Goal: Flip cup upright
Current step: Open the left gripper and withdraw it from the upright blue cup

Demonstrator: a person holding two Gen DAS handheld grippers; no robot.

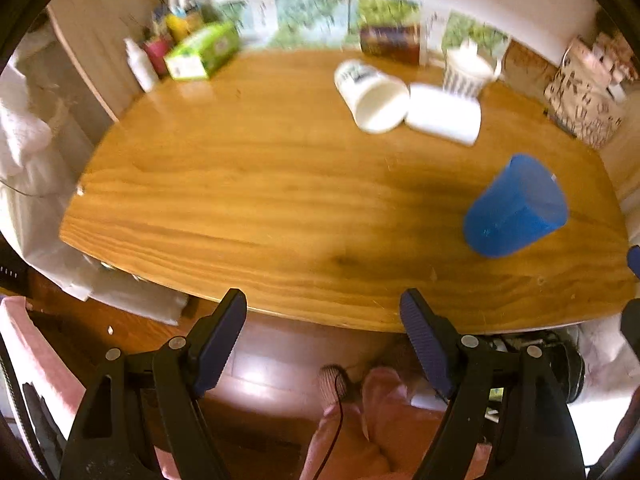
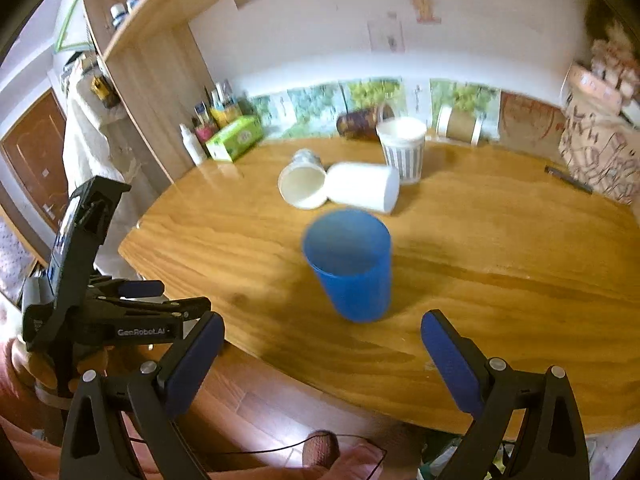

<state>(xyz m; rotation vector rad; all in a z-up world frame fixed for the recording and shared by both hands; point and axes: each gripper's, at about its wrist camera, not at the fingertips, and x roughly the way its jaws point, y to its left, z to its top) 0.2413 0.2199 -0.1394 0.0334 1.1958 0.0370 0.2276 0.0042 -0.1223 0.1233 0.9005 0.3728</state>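
A blue plastic cup stands mouth up on the wooden table, just beyond my right gripper, which is open and empty at the table's near edge. The cup also shows at the right of the left wrist view. Two white cups lie on their sides behind it. My left gripper is open and empty at the near table edge, and also shows at the left of the right wrist view.
A striped white cup stands upright at the back. A green tissue box, bottles and a pen holder crowd the back left by a wooden shelf. A patterned bag sits at the right.
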